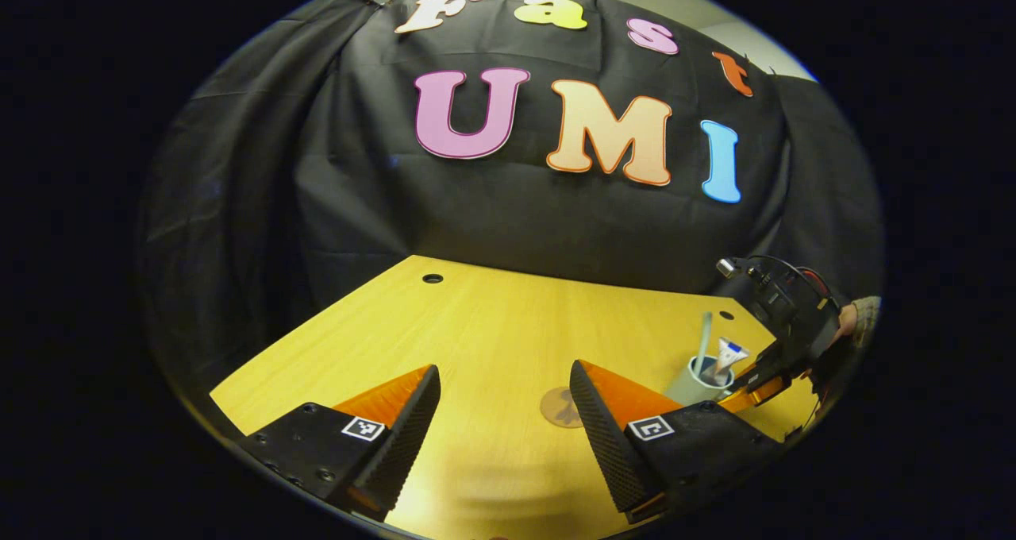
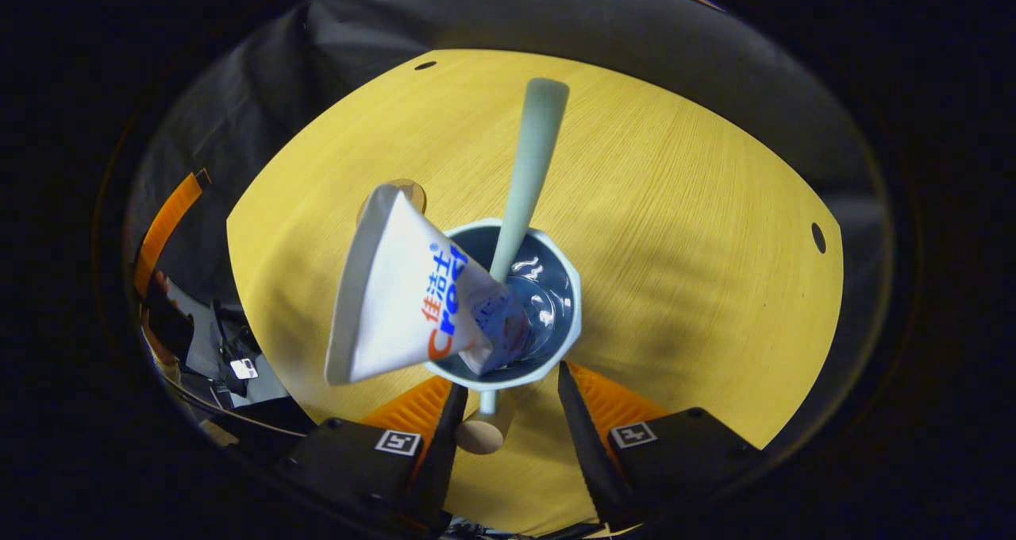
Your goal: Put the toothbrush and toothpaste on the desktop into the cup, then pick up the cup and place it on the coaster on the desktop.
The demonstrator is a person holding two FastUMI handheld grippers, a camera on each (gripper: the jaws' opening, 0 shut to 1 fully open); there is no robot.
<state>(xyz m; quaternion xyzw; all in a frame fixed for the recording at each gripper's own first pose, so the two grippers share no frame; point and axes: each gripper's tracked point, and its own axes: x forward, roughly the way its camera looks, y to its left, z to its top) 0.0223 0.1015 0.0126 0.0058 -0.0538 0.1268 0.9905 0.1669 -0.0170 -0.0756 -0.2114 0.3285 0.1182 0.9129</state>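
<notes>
A pale cup [image 2: 556, 349] with a dark glossy inside stands on the yellow desktop [image 2: 698, 230]. A white toothpaste tube [image 2: 397, 302] leans out of it to the left, and a pale green toothbrush [image 2: 528, 167] stands up in it. My right gripper [image 2: 510, 393] is open, its fingers flanking the cup's wooden handle knob [image 2: 479, 435]; the right finger is clear of it. The round brown coaster [image 2: 406, 192] peeks out behind the tube. In the left gripper view the cup [image 1: 684, 383] sits just right of the coaster [image 1: 559, 407], with the right gripper [image 1: 750, 389] at it. My left gripper [image 1: 504, 368] hovers open, holding nothing.
Black cloth walls close in the desktop [image 1: 476, 325] at the back and sides. Small round holes [image 1: 432, 278] sit near its far edge. A hand [image 1: 856, 322] holds the right gripper at the right edge. Cables and dark gear [image 2: 230, 357] lie beyond the table's left side.
</notes>
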